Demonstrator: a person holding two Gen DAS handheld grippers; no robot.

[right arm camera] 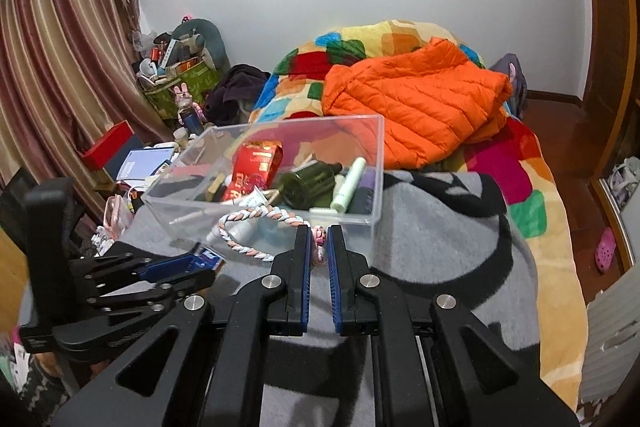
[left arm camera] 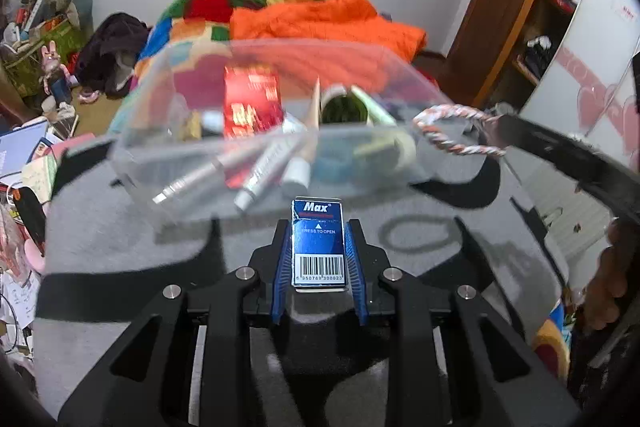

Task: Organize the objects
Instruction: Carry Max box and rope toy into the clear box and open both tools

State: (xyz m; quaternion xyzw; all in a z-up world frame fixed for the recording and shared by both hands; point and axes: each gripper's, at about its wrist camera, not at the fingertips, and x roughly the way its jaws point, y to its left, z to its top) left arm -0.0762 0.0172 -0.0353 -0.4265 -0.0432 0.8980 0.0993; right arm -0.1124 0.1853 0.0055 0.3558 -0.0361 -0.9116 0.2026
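The blue Max box (left arm camera: 318, 245) sits clamped between my left gripper's (left arm camera: 318, 227) jaws, just before the clear bin (right arm camera: 280, 179) on the grey blanket (right arm camera: 440, 247); at right, my right gripper (right arm camera: 319, 239) pinches the braided rope loop (right arm camera: 256, 227), jaws clenched.

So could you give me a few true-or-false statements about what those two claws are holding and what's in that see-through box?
1. The left gripper clamps a small blue Max box. True.
2. The right gripper hangs empty. False: it pinches a braided rope ring of pink, white and blue strands.
3. The clear plastic bin stands on a grey and black blanket. True.
4. The bin holds nothing. False: a red packet, a dark green bottle and some tubes lie inside.
5. The orange padded jacket lies inside the bin. False: it rests on the bed behind it.
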